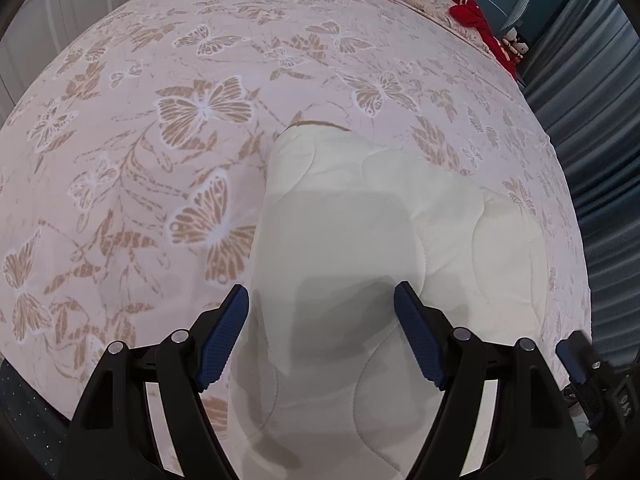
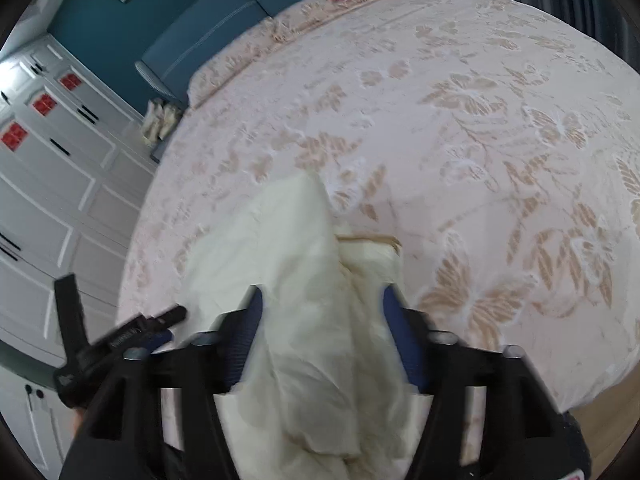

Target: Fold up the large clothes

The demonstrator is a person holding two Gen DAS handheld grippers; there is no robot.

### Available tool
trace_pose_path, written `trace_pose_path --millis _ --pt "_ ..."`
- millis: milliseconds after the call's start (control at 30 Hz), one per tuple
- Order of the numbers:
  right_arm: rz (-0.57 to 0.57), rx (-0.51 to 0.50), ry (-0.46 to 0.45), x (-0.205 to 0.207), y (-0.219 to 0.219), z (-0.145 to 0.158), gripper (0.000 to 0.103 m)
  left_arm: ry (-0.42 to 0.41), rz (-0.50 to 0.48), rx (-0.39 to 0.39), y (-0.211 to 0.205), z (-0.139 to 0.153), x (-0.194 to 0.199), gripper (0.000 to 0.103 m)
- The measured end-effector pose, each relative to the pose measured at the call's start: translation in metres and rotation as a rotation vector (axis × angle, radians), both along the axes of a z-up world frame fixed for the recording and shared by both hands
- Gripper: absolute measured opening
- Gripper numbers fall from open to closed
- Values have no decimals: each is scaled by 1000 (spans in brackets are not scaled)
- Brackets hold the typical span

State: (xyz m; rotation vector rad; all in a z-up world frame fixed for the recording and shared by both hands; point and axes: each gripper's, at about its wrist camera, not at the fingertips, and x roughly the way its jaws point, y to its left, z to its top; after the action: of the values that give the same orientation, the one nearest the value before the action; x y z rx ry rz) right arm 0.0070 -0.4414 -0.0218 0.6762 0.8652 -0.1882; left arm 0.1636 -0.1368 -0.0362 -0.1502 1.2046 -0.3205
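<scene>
Left wrist: left gripper (image 1: 321, 312) jaws wide over one cream quilt (image 1: 360, 240) — right gripper (image 2: 322, 336) clamps it

The cream quilted garment (image 2: 304, 320) is motion-blurred, its near end cut off below.

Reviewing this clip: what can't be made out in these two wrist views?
- Cream quilted garment: its type and its near end, cut off by the bottom edge in the left wrist view.
- Right gripper: whether it pinches the cloth; right wrist view is blurred and fabric covers the finger pads.
- Red clothing: small at the far bed edge, type unclear.
- Left gripper: open, but contact with the garment is unclear.
</scene>
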Motion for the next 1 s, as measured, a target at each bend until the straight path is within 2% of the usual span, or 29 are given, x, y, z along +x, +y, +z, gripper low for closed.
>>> trace_pose_path --millis 67,133,167,200,267,300,367,433,500,600,700,1000 --pt "10 -9 39 12 2 -7 63 -7 0 5 -1 3 2 73" --pt "40 27 73 23 6 -18 62 -10 2 6 0 5 4 73" --pt "62 57 90 29 10 -26 47 -12 5 5 0 6 6 73" --pt "80 77 95 31 15 -29 25 -13 5 4 0 8 7 73" --pt "99 76 61 29 20 -26 10 -18 4 -2 0 12 7 73" --pt "97 60 32 25 21 -19 7 -23 2 -7 0 15 7 73" --pt "85 1 -30 10 21 3 5 -37 -7 -16 -1 22 4 73" --pt "52 -86 -25 -4 18 11 5 -46 -26 -16 -7 24 -1 73" --pt "28 -141 26 -7 14 2 5 -42 -51 12 -19 17 -5 73" --pt "14 -181 121 -8 12 -30 5 0 -70 34 -33 -2 -11 73" --pt "15 -224 173 -6 15 -50 4 -24 -75 79 -43 -11 -16 78" --pt "23 -209 231 3 18 -85 5 -45 -79 159 -55 -42 -16 93"
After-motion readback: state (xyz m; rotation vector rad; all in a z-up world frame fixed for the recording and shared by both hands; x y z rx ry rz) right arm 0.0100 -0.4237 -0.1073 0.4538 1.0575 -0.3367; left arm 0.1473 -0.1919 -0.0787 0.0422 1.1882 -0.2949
